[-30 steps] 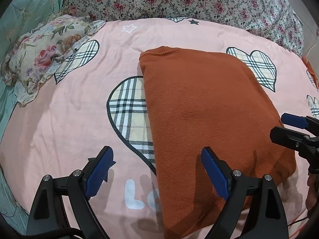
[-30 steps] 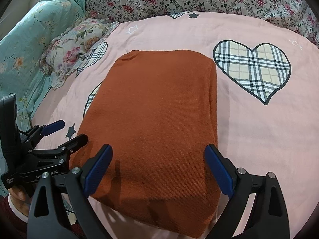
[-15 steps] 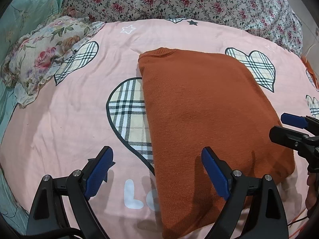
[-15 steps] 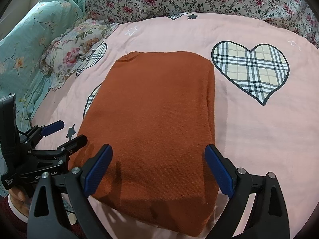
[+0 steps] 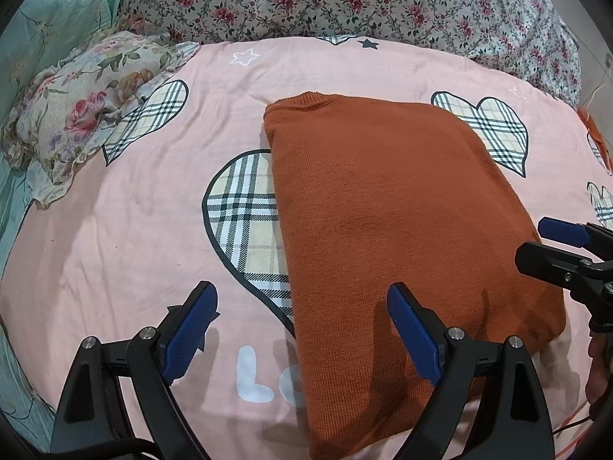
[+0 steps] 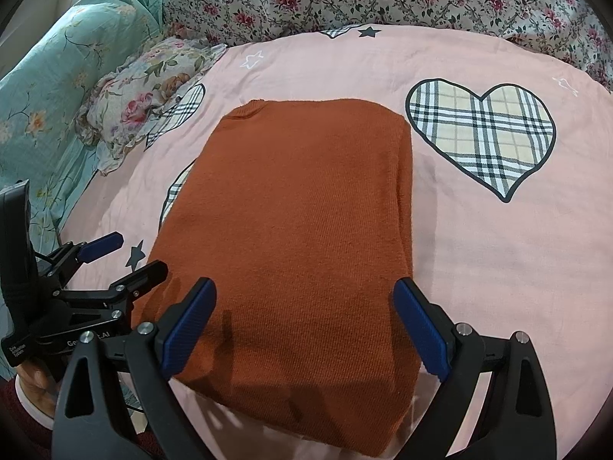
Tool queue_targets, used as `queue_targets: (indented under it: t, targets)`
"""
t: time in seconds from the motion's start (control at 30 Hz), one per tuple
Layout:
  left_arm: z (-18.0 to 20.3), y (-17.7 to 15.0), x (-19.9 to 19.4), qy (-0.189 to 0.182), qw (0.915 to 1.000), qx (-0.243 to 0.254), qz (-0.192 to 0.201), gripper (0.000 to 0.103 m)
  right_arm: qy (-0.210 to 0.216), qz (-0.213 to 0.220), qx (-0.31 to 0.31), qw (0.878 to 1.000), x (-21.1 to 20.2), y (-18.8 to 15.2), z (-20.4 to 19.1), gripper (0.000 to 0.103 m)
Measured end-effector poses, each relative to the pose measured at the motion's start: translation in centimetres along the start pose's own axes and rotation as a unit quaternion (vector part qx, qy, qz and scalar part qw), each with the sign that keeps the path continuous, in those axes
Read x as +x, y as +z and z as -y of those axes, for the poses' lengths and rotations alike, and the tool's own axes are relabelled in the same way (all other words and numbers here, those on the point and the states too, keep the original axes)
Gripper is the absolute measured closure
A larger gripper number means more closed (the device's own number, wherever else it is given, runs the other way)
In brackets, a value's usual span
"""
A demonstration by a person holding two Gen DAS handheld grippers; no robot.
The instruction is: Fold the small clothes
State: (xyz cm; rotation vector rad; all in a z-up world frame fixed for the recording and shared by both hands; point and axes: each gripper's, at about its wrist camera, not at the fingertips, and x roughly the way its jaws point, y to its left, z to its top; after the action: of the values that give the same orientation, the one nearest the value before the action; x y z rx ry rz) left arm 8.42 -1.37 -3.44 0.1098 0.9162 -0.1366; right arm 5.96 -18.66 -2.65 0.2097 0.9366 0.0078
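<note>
A rust-orange knit sweater (image 5: 394,230) lies folded into a long rectangle on the pink bedspread (image 5: 134,230), collar at the far end; it also shows in the right wrist view (image 6: 299,237). My left gripper (image 5: 302,329) is open and empty, hovering over the sweater's near left corner. My right gripper (image 6: 302,326) is open and empty above the sweater's near edge. Each gripper appears in the other's view, the right gripper (image 5: 551,245) beside the sweater's right edge and the left gripper (image 6: 115,257) beside its left edge.
The pink bedspread (image 6: 498,249) has plaid hearts (image 6: 482,134) printed on it. A floral pillow (image 5: 76,115) lies at the far left. A floral quilt (image 5: 345,0) is bunched along the back. A teal sheet (image 6: 46,84) is on the left.
Both grippers have drawn back slightly; the sweater lies unchanged and both stay open.
</note>
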Motion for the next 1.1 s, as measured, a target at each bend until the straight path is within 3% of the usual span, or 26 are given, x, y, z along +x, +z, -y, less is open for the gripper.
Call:
queue_targets:
  t: [1.1]
  targets:
    - [0.21,-0.03,-0.07,0.000,1.0000,0.000,0.001,0.012,-0.002,0.001,0.000,1.000,-0.10,-0.18,-0.32,0.009]
